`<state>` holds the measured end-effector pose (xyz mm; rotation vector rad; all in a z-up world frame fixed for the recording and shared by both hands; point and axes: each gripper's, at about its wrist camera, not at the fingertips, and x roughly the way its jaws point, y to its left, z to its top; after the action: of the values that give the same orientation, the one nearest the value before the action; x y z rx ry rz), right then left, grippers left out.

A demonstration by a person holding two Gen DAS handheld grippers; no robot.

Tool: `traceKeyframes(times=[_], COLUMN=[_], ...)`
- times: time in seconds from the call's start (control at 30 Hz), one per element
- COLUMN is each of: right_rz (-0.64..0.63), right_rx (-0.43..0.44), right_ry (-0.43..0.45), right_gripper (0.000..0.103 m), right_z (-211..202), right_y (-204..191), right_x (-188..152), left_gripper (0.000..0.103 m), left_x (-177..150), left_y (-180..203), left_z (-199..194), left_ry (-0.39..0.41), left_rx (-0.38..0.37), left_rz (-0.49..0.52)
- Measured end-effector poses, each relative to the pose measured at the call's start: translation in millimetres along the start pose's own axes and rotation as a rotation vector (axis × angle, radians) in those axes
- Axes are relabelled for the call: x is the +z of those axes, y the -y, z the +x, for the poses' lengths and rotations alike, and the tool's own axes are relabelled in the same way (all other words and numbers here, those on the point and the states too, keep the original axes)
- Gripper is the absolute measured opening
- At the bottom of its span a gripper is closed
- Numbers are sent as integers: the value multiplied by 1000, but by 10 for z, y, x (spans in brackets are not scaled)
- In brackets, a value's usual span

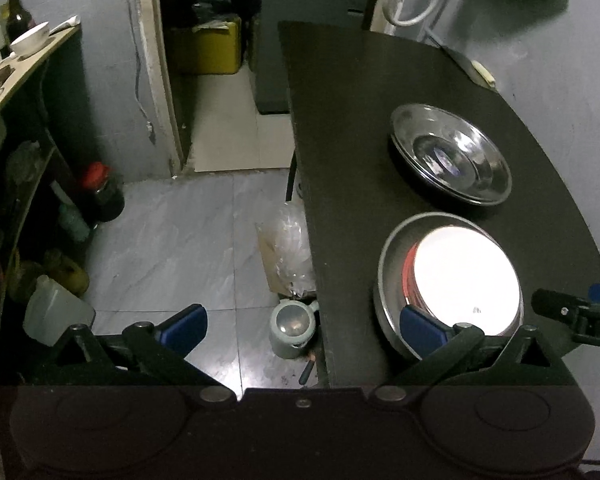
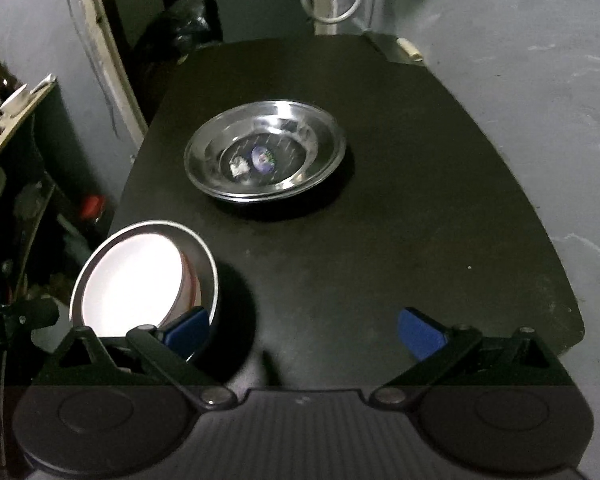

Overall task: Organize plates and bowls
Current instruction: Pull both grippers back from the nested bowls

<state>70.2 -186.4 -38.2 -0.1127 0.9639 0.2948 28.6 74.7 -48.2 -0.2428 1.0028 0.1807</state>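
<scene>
Left wrist view: my left gripper [image 1: 302,326] is spread wide and holds nothing, straddling the near-left edge of the black table [image 1: 340,120]; the steel bowl [image 1: 384,280] with a white plate [image 1: 466,276] inside sits at that corner, the stacked steel plates [image 1: 452,154] beyond it; the letters "DA" show on my right gripper [image 1: 572,312]. Right wrist view: my right gripper [image 2: 304,330] is also spread and empty; I judge stacking nearly done; the next move calls for closing on the bowl's rim; the sticker in the plates is illegible.

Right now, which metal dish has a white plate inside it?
The near steel bowl, by the left gripper. The far steel dish holds no plate.
</scene>
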Motion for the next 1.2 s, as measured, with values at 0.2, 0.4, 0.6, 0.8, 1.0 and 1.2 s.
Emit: traceKeyframes(times=[0.2, 0.4, 0.6, 0.8, 1.0, 1.2], right_rz=[-42, -88, -160, -162, -118, -130], right_rx=[27, 84, 123, 125, 92, 87], right_ry=[-44, -63, -105, -123, -139, -175], right_gripper=[103, 103, 103, 103, 103, 103], right_z=[107, 162, 298, 354, 423, 493], right_y=[2, 14, -19, 150, 416, 570], right_x=[26, 87, 163, 244, 327, 353], left_gripper=[102, 102, 102, 100, 97, 86], left_x=[6, 31, 74, 169, 256, 242], left_y=[137, 232, 319, 478, 707, 845], left_z=[91, 175, 230, 295, 413, 490], left_ry=[-25, -50, -78, -85, -108, -140], left_rx=[22, 66, 119, 136, 108, 41], left_rz=[31, 55, 65, 90, 147, 194])
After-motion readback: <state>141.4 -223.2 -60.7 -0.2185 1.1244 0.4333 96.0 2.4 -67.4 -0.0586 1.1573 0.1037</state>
